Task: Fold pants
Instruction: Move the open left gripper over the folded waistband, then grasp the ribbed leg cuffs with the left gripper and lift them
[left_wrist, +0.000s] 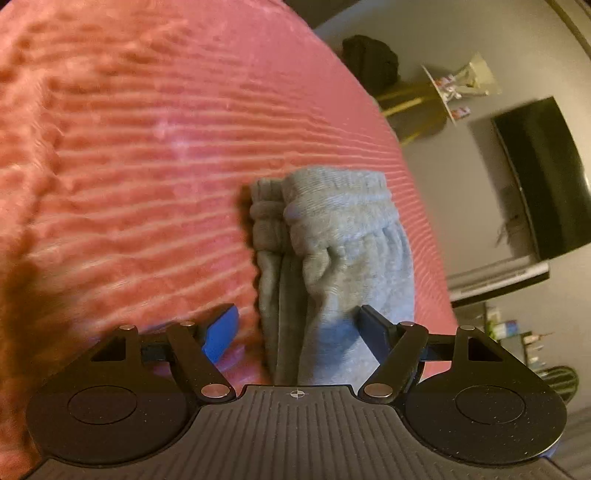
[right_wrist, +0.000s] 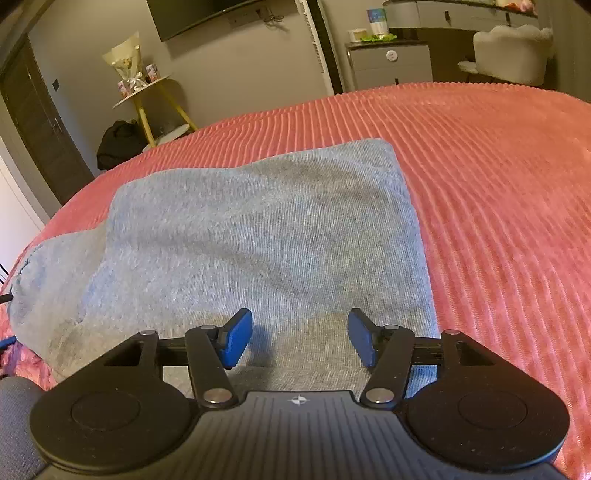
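Grey sweatpants lie folded flat on a pink ribbed bedspread. My right gripper hovers over their near edge, open, with its blue pads apart and only flat cloth beneath the gap. In the left wrist view the pants' gathered elastic end points away from me on the bedspread. My left gripper is open wide. The grey cloth runs between its fingers, close to the right finger and clear of the blue left pad.
Beyond the bed's far edge stand a yellow-legged side table with a bouquet, a black bag on the floor, a wall-mounted TV, a white cabinet and a pale chair. A dark door is at left.
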